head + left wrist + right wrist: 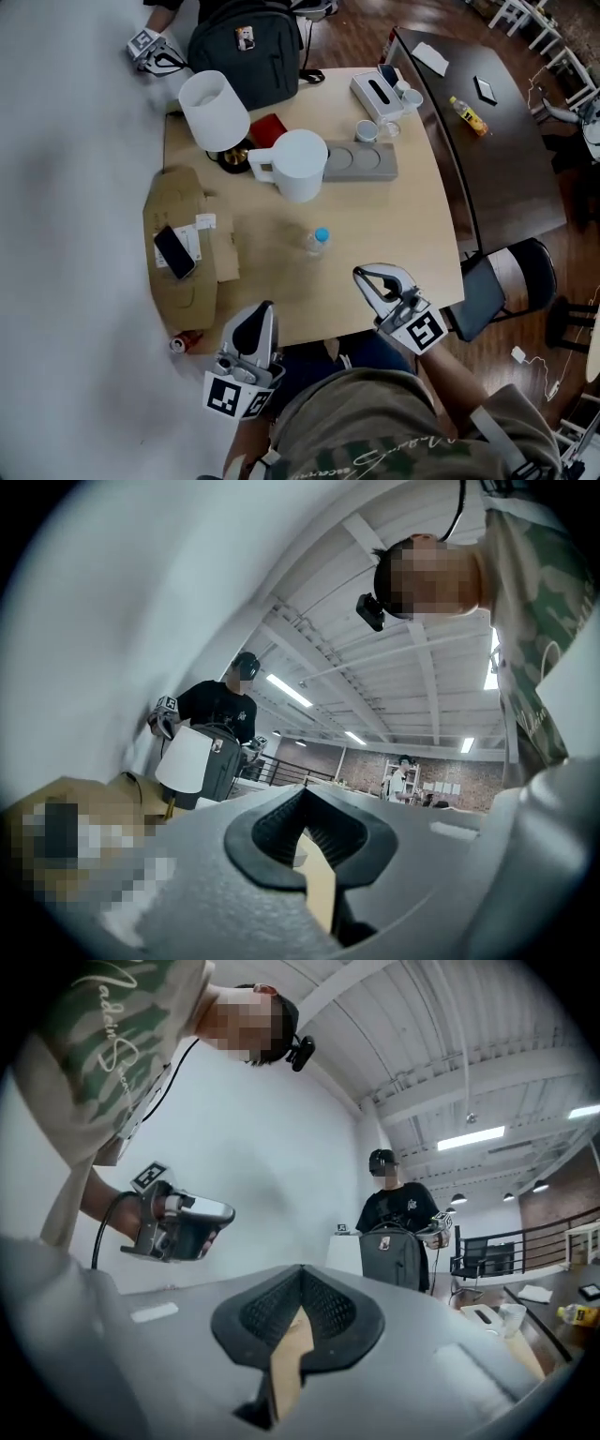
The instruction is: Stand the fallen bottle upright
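A small clear bottle (318, 240) with a blue cap stands upright near the middle of the light wooden table (394, 225), its cap facing up at the head camera. My right gripper (360, 274) hovers at the table's near edge, just right of and nearer than the bottle, jaws shut on nothing. At the near left edge, my left gripper (267, 307) is also shut and empty. In both gripper views the jaws meet at their tips, left gripper (305, 794) and right gripper (300, 1274), and the bottle is out of sight.
A white pitcher (298, 165), a white-shaded lamp (214, 110), a grey tray (361, 161) and a tissue box (376, 94) stand behind the bottle. A cardboard box (183, 216) carrying a phone (174, 251) lies left. A backpack (248, 47) and a second person are beyond.
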`<state>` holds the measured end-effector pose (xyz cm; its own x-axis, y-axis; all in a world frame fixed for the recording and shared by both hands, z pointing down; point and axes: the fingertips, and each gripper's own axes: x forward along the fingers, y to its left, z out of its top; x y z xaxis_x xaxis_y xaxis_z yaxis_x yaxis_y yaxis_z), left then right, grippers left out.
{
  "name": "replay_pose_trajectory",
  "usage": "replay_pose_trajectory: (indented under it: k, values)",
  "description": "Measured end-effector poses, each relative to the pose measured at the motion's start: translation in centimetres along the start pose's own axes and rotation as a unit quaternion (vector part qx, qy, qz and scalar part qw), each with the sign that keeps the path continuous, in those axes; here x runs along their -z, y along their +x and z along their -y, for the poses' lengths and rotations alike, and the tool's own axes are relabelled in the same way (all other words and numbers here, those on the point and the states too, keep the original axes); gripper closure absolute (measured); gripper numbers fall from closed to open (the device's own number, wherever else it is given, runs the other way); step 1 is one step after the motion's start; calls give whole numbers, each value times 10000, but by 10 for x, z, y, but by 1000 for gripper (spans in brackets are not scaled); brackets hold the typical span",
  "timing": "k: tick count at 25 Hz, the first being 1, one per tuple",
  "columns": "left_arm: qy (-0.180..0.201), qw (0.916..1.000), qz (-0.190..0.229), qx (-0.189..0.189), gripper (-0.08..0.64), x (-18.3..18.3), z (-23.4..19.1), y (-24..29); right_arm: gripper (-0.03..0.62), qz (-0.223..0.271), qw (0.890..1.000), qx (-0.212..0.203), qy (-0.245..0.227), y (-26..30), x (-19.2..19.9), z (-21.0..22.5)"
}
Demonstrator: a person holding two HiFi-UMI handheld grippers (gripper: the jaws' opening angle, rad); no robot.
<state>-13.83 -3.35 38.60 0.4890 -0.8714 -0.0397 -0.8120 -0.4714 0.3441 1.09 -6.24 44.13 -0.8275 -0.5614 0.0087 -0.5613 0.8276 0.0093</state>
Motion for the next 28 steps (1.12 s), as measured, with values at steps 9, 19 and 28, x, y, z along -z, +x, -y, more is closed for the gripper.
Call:
replay_pose_trajectory:
  k: [9,19,28]
  values:
    - [454,9989,105,-8,557,2,77,-24,588,-100,9999,79,8,-86,-20,-22]
    - [864,9957,-198,-262,557,23,179,-36,588,-304,9980,514,199,-162,-18,-8]
    - [959,9948,-253,-253,557,26,177,-83,589,-231,9958,881,37,-183,-54,-44]
